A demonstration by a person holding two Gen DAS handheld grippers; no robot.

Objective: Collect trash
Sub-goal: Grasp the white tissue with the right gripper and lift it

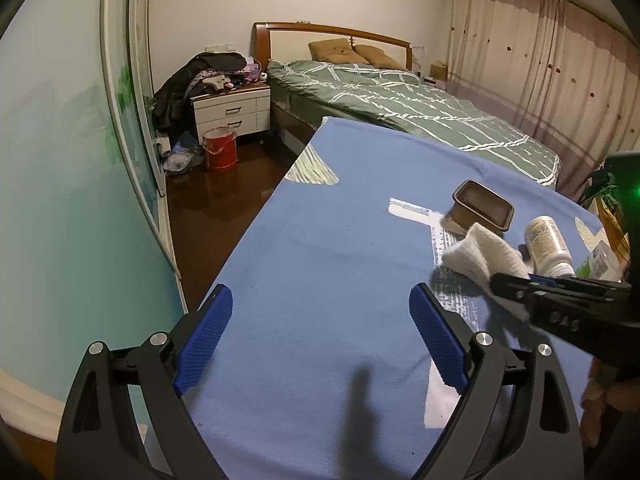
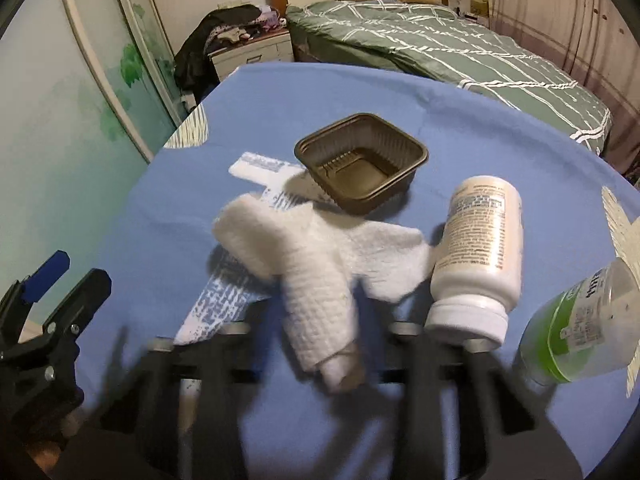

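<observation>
Left wrist view: the left gripper (image 1: 320, 336) fills the bottom of the frame, its blue-padded fingers (image 1: 206, 338) spread wide with nothing between them, above a blue tablecloth (image 1: 320, 220). At the right edge the right gripper (image 1: 516, 286) reaches in, its black tips pressed together on a crumpled white paper towel (image 1: 480, 256). Behind the towel, right of centre, sits a brown plastic tray (image 1: 482, 206); a white pill bottle (image 1: 548, 246) lies on its side just right of the towel. In the upper half stand a bed with a green quilt (image 1: 400, 96), a white nightstand (image 1: 232, 110) and a red bucket (image 1: 219, 147) on the floor at left.

Right wrist view: the right gripper (image 2: 340, 364) is blurred at the bottom centre, clamped on the lower end of the paper towel (image 2: 304, 264) — the towel trails up toward the tray (image 2: 360, 162) at centre. The pill bottle (image 2: 476, 256) lies right of the towel, and a clear bottle with a green label (image 2: 576, 332) lies at the right edge. The left gripper (image 2: 60, 280) shows at lower left.
</observation>
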